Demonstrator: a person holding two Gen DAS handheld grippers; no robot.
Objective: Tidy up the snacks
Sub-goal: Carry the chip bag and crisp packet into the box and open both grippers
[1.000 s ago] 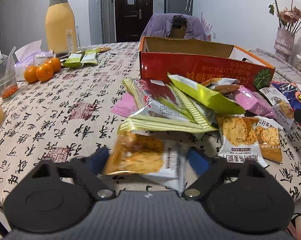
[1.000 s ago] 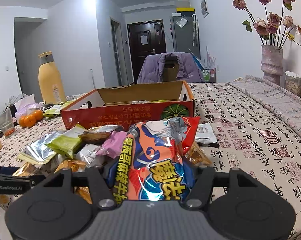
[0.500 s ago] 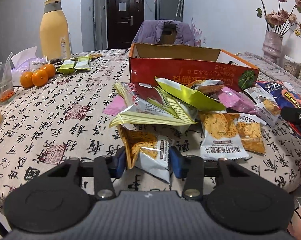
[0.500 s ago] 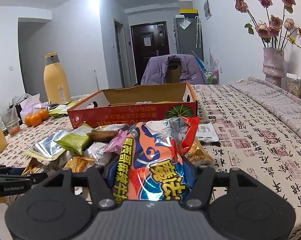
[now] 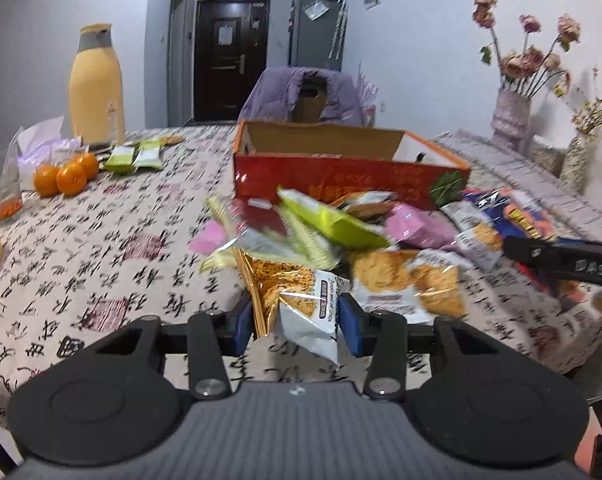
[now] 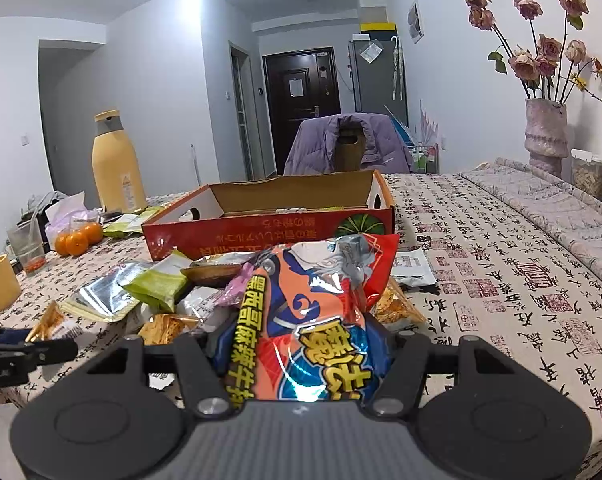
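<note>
Since 1 second ago the left gripper [image 5: 297,322] has clamped on the gold-and-white snack packet [image 5: 297,300] and lifted it off the tablecloth [image 5: 101,248], at the near edge of the snack pile [image 5: 341,232]. The right gripper [image 6: 301,356] stays clenched on the orange-and-blue snack bag [image 6: 305,312]. The pick-up step looks done; next, both need carrying over the red box [image 5: 341,178] wall and releasing inside. Both grippers point forward and slightly downward toward it.

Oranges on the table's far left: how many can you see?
3 small round oranges, clustered and touching beside the tissue pack: one at left, one in front, one behind at right. More may sit hidden behind them.
</note>
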